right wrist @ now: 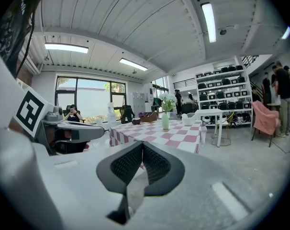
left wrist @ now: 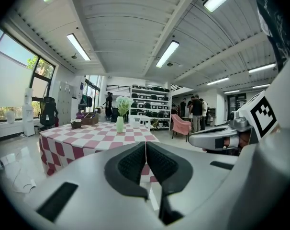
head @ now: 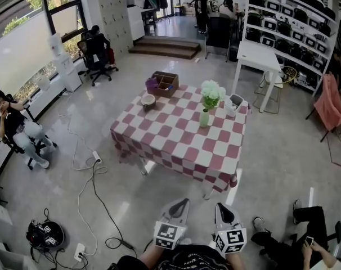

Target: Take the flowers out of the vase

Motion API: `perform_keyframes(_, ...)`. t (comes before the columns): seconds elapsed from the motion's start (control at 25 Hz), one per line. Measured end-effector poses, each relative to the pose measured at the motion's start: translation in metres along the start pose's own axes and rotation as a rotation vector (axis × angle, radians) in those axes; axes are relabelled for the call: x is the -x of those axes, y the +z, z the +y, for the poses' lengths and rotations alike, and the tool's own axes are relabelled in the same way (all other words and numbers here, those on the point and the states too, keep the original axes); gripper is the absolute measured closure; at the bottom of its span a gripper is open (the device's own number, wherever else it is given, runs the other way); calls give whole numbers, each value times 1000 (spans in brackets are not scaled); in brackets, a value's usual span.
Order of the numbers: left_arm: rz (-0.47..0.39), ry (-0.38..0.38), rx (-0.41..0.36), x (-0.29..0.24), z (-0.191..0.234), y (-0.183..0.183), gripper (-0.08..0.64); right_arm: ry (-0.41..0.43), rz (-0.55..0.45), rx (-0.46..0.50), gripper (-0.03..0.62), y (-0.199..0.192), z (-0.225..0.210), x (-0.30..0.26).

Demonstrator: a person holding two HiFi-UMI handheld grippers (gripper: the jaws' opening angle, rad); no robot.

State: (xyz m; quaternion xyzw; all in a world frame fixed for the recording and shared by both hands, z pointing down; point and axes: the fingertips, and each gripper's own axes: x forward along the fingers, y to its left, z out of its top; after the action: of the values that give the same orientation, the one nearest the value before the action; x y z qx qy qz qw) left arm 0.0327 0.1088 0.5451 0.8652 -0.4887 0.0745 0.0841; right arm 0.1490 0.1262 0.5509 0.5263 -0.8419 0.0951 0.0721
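Flowers (head: 212, 93): white bunch, upright in a green vase (head: 204, 118) on the far right part of the checked table (head: 176, 145); not yet lifted.
Left gripper (head: 180, 204), right gripper (head: 222, 208): 2 units, jaws pressed together, empty, held low, well apart from the table; judged out of reach.
Nearby: box (head: 166, 83), bowl (head: 148, 100), white holder (head: 233, 104).
Between: floor, the table's near half.
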Motion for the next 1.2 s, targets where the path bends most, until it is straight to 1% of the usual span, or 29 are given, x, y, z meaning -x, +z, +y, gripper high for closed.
perform_keyframes(0.24,3,3,9,-14,16,4,546,-8,5,-4,586,5,-7,-15)
perform_keyframes(0.48,2,-7,7,-41,37,10,546,-11,16,-2,586,11,-15,-47)
perform_keyframes(0.84,-2,-45,-6,-96,85,31,546,-32,5,-19,586,34,-31,-119)
perform_keyframes(1.08,-14,-85,-17,-127,115,48,546,-68,1,-19,586,52,-40,-159)
perform_keyframes(1.2,-1,-104,-17,-141,132,48,546,-90,10,-25,586,54,-41,-176)
